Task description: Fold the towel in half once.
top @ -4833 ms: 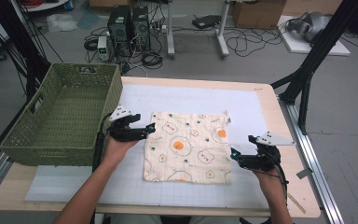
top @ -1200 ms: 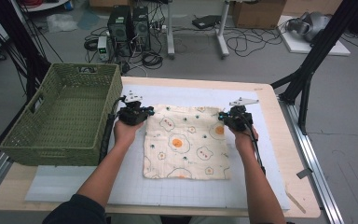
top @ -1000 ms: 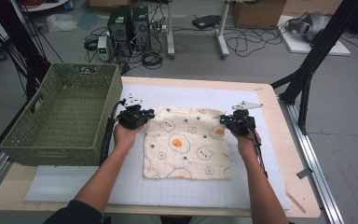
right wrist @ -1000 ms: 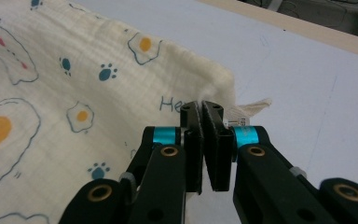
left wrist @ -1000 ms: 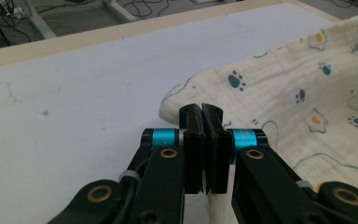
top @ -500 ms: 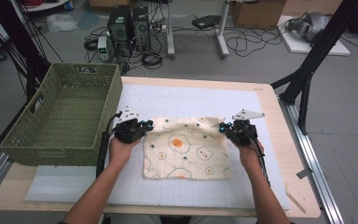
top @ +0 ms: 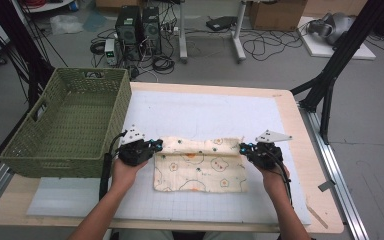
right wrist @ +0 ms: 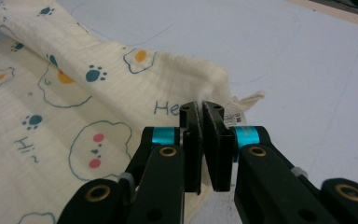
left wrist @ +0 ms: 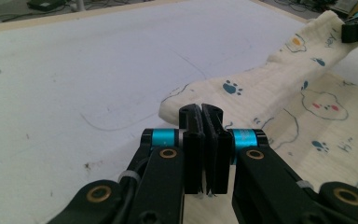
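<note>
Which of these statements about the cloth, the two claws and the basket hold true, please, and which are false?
1. Both claws pinch corners of the cloth. True: left claw and right claw are shut on it.
2. The cloth lies fully flat. False: its far edge is lifted and doubled over toward the person.
3. The green basket holds the cloth. False: the cloth is on the white mat.
4. The basket sits at the table's left. True.
</note>
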